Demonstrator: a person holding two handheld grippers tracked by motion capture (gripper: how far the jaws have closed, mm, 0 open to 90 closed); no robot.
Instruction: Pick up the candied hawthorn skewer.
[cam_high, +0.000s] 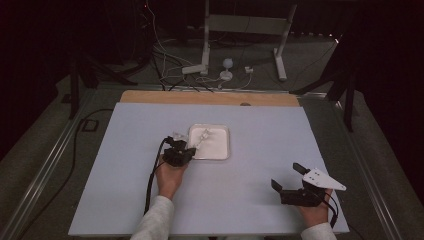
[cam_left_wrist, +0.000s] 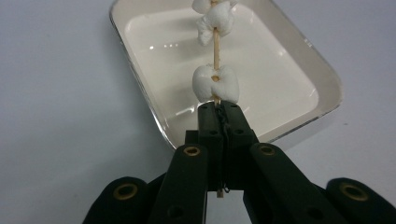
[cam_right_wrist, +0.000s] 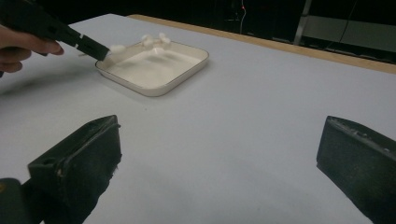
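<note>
I hold a thin wooden skewer (cam_left_wrist: 215, 46) with my left gripper (cam_left_wrist: 219, 109). Its fingers (cam_left_wrist: 208, 122) are pressed together on the bare lower end of the stick, just under the lowest marshmallow (cam_left_wrist: 215, 83), so I grip wood and do not squash the soft pieces. I think this is also why I keep the stick over the white tray (cam_left_wrist: 322, 81): if a piece slips off, it falls into the tray and not on the desk (cam_high: 260, 200).

The skewer points away from me, above the inside of the tray, not resting on it as far as I can tell. It carries several white marshmallows; the lowest one is split a little around the stick, and the others sit higher, close together.

My right gripper (cam_high: 289, 178) waits near the front right corner of the desk, well apart from the tray. Its fingers (cam_right_wrist: 79, 158) are wide and hold nothing.
</note>
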